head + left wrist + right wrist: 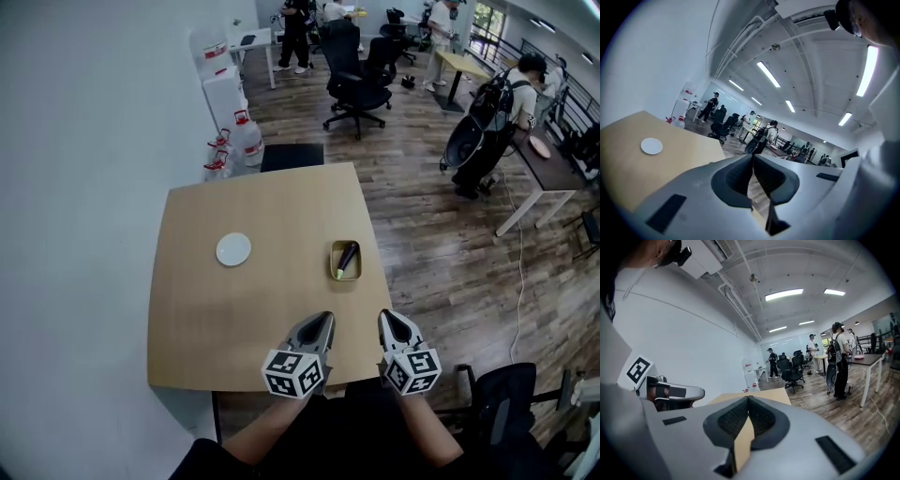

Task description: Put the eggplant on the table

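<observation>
A dark purple eggplant (346,259) lies in a small yellow tray (334,269) near the right edge of the wooden table (267,309). My left gripper (322,320) and right gripper (387,317) hover side by side over the table's near edge, both short of the tray. Each is shut with its jaws touching at the tips and nothing held. In the left gripper view my left gripper (753,157) points over the table toward the room. In the right gripper view my right gripper (749,399) points the same way, with the left gripper (670,392) at its left.
A white round disc (233,249) lies on the table's left half, also seen as the disc (651,146). A white wall (84,187) runs along the left. Water bottles (246,136) stand beyond the far edge. Office chairs (356,84), desks and people fill the room behind.
</observation>
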Available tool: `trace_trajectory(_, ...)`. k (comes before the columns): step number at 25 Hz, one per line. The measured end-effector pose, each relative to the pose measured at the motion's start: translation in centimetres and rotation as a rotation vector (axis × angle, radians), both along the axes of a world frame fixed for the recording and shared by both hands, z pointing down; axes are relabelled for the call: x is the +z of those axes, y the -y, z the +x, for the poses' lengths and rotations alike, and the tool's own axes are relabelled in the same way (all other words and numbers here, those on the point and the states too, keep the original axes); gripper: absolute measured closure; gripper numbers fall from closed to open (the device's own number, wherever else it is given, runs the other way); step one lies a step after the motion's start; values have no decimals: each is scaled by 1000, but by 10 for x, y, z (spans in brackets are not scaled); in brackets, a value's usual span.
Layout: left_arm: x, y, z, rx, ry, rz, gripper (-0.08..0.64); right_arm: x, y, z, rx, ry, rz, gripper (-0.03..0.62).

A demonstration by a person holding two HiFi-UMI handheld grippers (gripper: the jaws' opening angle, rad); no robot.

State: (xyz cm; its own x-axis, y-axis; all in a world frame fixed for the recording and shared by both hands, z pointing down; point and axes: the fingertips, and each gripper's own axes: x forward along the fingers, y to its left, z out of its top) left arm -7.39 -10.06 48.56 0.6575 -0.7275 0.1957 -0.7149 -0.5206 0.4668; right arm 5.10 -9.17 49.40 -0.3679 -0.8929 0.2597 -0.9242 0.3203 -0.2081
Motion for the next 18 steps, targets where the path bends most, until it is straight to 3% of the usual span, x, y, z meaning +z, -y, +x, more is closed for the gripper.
trace_trajectory(2, -4, -10, 5, 22, -7, 34, 540, -14, -7, -6, 1, -16, 30, 532)
trace_trajectory(6, 0, -24, 10, 10, 55, 100, 540, -19, -18, -4, 5, -44, 60, 532)
trace_trajectory(14, -6, -45, 10, -147, 124, 115, 540, -30, -30, 19, -46, -95, 93, 532)
trace_trajectory(18, -16, -52, 24, -180, 153, 142, 540, -38, -41, 39, -63, -110, 112, 532)
